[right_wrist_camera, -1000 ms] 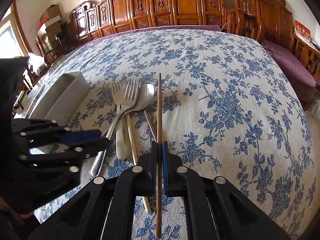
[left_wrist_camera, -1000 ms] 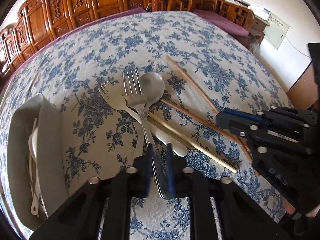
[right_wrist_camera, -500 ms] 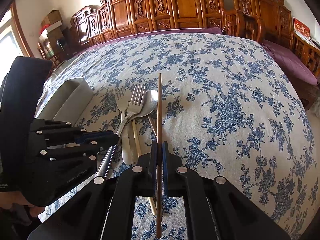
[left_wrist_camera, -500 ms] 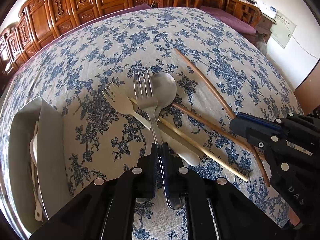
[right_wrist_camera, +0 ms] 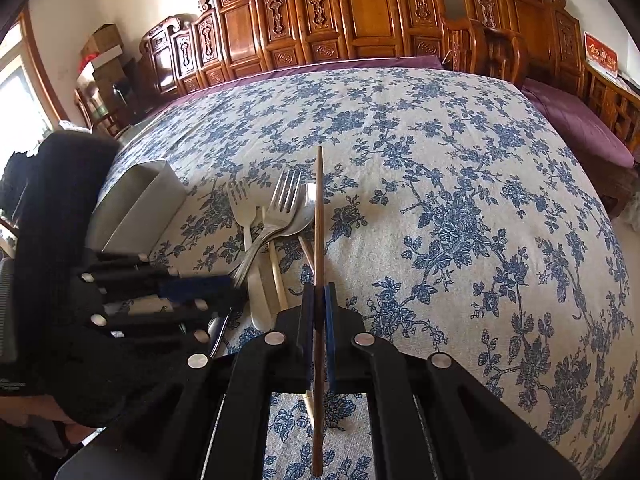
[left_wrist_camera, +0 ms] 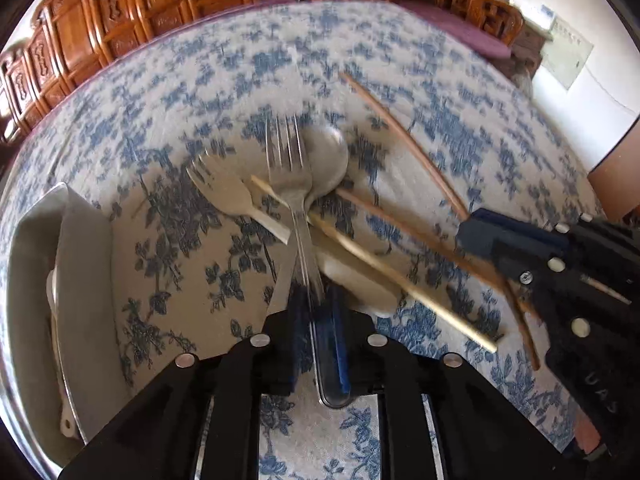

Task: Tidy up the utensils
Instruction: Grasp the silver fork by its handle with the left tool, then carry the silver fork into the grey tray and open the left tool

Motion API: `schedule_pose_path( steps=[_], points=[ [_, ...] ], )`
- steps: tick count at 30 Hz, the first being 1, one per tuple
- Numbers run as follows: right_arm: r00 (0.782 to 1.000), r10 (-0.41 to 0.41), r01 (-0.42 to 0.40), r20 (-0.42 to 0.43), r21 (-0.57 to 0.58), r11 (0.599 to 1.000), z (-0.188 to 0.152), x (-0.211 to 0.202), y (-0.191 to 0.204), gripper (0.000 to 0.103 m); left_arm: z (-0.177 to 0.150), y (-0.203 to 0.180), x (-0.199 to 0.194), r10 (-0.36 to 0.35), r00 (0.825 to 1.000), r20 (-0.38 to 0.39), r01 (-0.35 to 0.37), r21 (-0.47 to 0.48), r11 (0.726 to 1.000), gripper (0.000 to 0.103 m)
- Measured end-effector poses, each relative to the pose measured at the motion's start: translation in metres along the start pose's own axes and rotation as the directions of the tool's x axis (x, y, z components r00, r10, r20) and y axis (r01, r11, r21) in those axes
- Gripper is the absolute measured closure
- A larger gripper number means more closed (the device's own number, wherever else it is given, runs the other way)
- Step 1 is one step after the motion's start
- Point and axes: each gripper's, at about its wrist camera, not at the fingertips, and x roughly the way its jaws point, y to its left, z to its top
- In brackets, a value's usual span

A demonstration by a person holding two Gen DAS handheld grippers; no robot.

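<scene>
**Fork and chopstick in the jaws**

The metal fork (left_wrist_camera: pixel 289 168) is shiny and silver, with four long tines. Its handle runs back between the jaws of the left gripper (left_wrist_camera: pixel 316 320). Those jaws have just been opening, and the picture is too blurry to tell if the pads press on the handle. The fork's head lies over a round metal spoon (left_wrist_camera: pixel 330 156). Just beside it lies a pale plastic fork (left_wrist_camera: pixel 224 192). A light bamboo chopstick (left_wrist_camera: pixel 400 276) and a dark brown chopstick (left_wrist_camera: pixel 404 148) lie slanted across the heap.

The right gripper (right_wrist_camera: pixel 319 308) has its jaws pressed tight on the dark brown chopstick, which points straight away and tilts up off the cloth.

A grey tray (left_wrist_camera: pixel 84 264) sits at the left edge of the tabletop (right_wrist_camera: pixel 460 184), near the heap, with some pale utensils inside. The blue flowered cloth is bare and wide beyond and to the right of the heap. Carved wooden chairs (right_wrist_camera: pixel 360 12) stand along the far edge.
</scene>
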Motion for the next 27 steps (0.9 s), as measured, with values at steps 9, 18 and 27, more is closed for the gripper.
schedule_pose_path(
  steps=[9,18,27],
  points=[
    [1.0,0.006,-0.006,0.003,0.003,1.0,0.001,-0.001,0.0,0.097,0.01,-0.001,0.007,0.031,0.999,0.012,-0.031,0.009,0.999,0.088],
    [1.0,0.001,-0.001,0.001,0.003,1.0,0.0,0.0,0.001,0.097,0.009,0.003,-0.004,0.059,0.996,0.06,-0.059,0.0,0.998,0.096],
    [1.0,0.006,-0.006,0.002,-0.004,1.0,0.001,0.002,0.005,0.097,0.001,0.01,-0.039,0.045,0.989,0.14,-0.045,-0.005,0.999,0.096]
  ],
)
